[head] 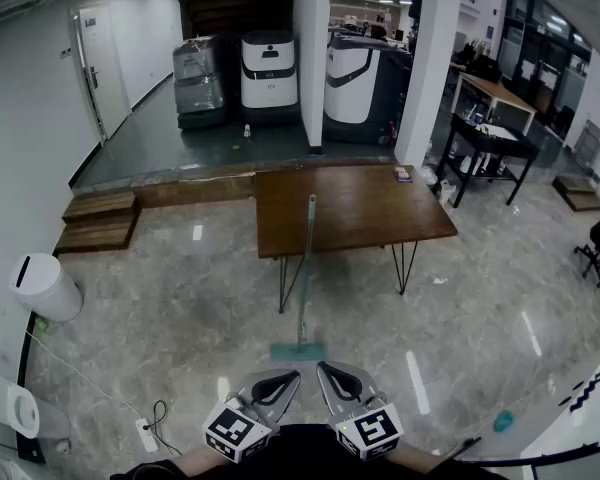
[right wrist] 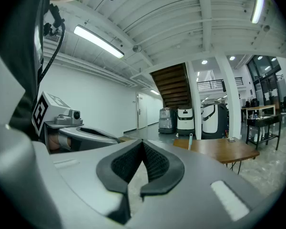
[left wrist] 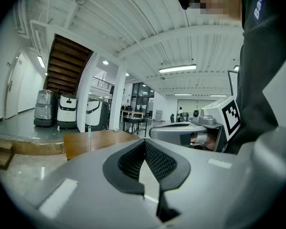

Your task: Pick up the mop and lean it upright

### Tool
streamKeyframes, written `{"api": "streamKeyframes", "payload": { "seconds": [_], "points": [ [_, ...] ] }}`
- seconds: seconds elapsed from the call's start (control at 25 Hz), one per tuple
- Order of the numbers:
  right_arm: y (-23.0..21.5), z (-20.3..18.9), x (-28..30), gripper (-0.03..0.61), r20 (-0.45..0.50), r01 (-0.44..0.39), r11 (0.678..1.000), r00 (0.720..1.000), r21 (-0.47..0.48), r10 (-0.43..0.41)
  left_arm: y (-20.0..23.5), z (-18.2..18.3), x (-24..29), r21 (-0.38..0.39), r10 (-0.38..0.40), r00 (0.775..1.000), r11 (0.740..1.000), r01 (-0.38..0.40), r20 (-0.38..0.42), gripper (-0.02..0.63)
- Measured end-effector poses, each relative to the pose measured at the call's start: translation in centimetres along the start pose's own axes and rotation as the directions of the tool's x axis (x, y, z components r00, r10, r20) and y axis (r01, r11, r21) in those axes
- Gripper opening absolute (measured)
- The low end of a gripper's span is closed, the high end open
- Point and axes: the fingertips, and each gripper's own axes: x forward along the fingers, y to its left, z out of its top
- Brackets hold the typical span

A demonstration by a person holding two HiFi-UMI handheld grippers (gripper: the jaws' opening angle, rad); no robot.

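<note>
The mop (head: 305, 278) stood well ahead of the person. Its green head (head: 298, 351) rested on the floor (head: 180, 308) and its handle sloped up to lean on the front edge of the brown worktop (head: 380, 208). It stood there by itself, with nothing holding it.

The left claw (head: 280, 383) and the right claw (head: 332, 380) were side by side close to the person's body, well apart from the mop and pointing roughly level. In each gripper view the jaws were closed together with nothing between the pads.

Judging from this, the lift and the leaning looked done. All that seemed left was to see that the handle did not slide along the worktop edge.
</note>
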Motion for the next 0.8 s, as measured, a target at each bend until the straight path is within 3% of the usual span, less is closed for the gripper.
{"api": "streamKeyframes", "payload": {
  "seconds": [0.6, 0.8],
  "points": [
    [-2.9, -0.4, -1.3, 0.002, -0.02, -0.04, 0.997, 0.999, 0.059, 0.041, -1.4, -0.3, 3.2, -0.015, 0.018, 1.0, 1.0, -0.018, -0.008, 0.014],
    [-5.0, -0.3, -2.3, 0.002, -0.002, -0.042, 0.998, 0.999, 0.04, 0.042, -2.3, 0.2, 5.1, -0.016, 0.033, 0.999, 0.999, -0.033, -0.013, 0.014]
  ]
}}
